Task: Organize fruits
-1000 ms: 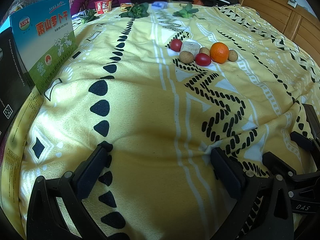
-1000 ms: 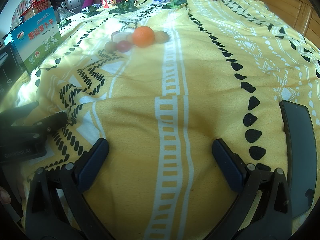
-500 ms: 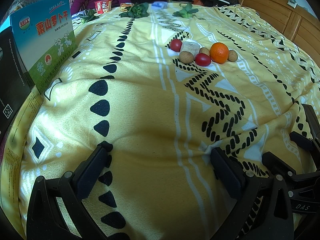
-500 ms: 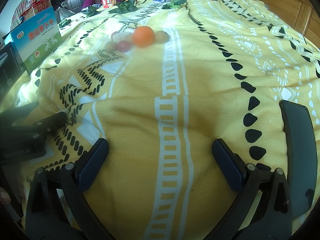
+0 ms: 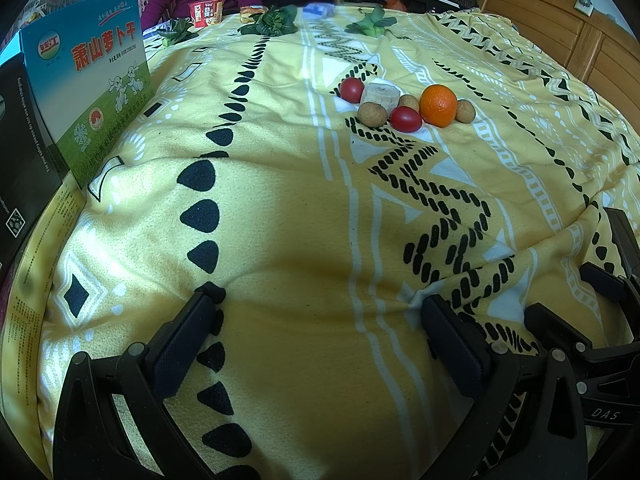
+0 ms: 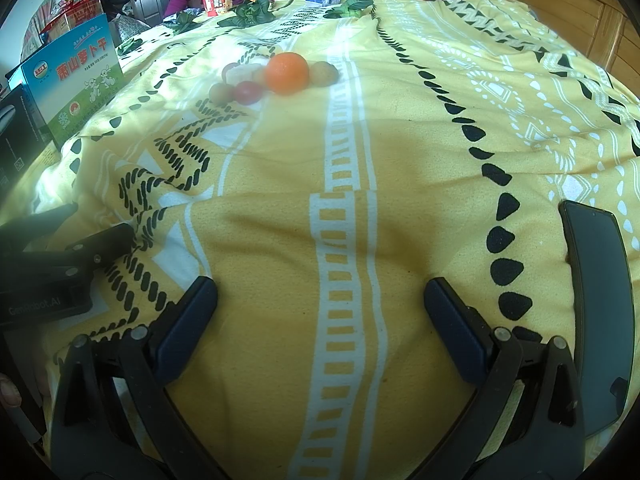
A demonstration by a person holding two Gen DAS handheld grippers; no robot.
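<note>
Fruit cluster (image 6: 276, 76) blurred in right view, phone (image 6: 598, 300) edge cropped

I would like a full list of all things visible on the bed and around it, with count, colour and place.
Round orange fruit: one, orange, cluster's right.
Small tomatoes: two, red, cluster's front and back-left.
Small round brown fruits: three, tan, among the cluster.
Pale cut chunk: one, beige, cluster's back.
Leafy greens: several, green, far edge.
Cardboard box: one, blue-green, left.
Smartphone: one, black, right.
Patterned bedspread: yellow.
Left gripper: fingers open.
Right gripper: fingers open.
</note>
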